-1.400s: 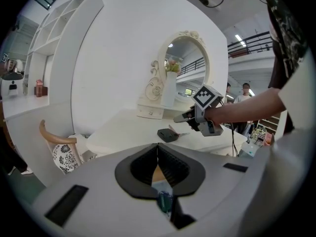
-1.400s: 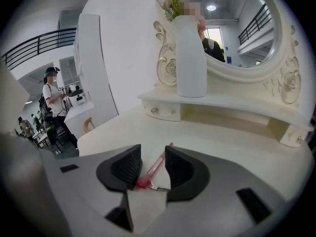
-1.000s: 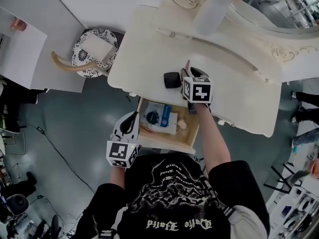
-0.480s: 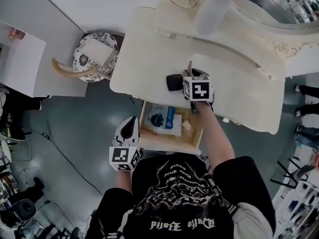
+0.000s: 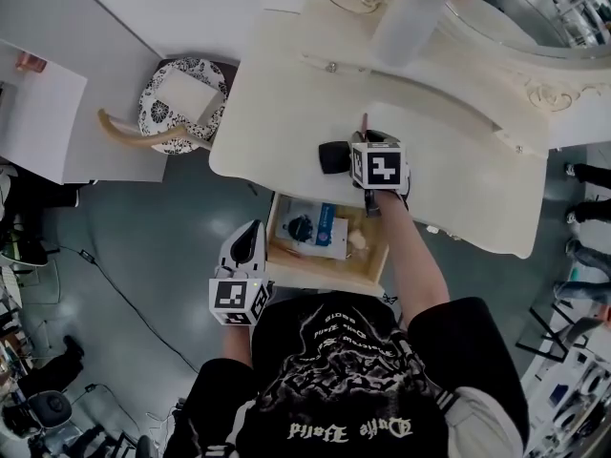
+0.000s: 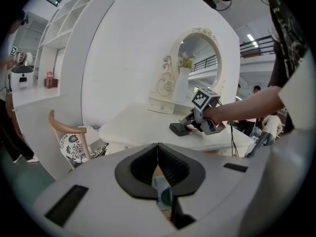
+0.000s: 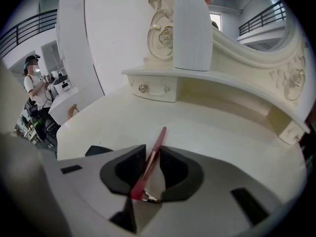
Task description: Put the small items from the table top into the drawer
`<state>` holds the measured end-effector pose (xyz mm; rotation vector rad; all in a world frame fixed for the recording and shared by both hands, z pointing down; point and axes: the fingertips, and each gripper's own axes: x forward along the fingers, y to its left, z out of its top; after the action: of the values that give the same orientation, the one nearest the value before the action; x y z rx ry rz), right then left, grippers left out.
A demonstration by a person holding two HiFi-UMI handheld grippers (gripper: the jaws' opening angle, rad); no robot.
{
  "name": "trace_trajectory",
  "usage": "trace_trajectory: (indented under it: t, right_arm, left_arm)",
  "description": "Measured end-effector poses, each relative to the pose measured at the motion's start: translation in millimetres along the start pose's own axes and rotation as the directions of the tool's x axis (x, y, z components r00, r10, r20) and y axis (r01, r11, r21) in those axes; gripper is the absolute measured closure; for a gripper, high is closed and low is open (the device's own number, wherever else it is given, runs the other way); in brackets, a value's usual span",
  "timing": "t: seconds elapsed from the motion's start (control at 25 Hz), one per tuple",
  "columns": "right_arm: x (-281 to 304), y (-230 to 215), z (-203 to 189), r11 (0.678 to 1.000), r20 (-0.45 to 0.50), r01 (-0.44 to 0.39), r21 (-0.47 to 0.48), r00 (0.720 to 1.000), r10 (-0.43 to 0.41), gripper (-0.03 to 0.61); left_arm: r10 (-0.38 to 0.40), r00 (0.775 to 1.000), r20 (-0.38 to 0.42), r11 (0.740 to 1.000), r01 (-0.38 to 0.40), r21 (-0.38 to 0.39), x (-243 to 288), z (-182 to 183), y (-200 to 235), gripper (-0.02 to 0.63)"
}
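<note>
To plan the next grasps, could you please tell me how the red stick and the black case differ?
The red stick is long and thin; the black case is squat and blocky. The stick lies between the right tongs, which have just been closing without yet clamping it; the case sits free beside them. Both are on the table top, neither yet in the drawer.

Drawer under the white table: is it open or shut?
Open: the drawer juts out from under the table top, a blue-and-white packet visible inside.

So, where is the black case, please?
In the head view's centre, the case sits on the table's front edge, beyond the open drawer, left of the pen.
</note>
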<state>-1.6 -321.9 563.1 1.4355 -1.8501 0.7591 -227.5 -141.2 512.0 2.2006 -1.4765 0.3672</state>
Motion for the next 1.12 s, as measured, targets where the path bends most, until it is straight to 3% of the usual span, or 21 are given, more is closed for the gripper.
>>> trace_trajectory:
  t: [0.16, 0.44, 0.76, 1.12]
  right_arm:
    - [-0.7, -5.5, -1.2, 1.0, -0.007, 0.025, 0.011, 1.0, -0.025, 0.522]
    - [-1.4, -6.6, -1.9, 1.0, -0.011, 0.027, 0.011, 1.0, -0.027, 0.526]
    - [-19.4, -0.5, 11.8, 0.999, 0.078, 0.013, -0.041, 0.997, -0.009, 0.528]
    - [-46.2, 2.1, 12.7, 0.995, 0.132, 0.001, -0.1, 0.991, 0.012, 0.528]
  left_arm:
    - [-0.005, 1.0, -0.009, 1.0, 0.005, -0.015, 1.2, -5.1, -3.0, 0.598]
    - [0.003, 1.0, -0.011, 1.0, -0.003, -0.02, -3.5, -8.4, -5.7, 0.598]
    - [-0.002, 1.0, -0.026, 0.999, 0.001, -0.046, -4.4, -17.6, -6.2, 0.598]
    - [-0.03, 0.999, -0.01, 0.999, 0.03, -0.012, -4.8, -17.1, -24.1, 0.598]
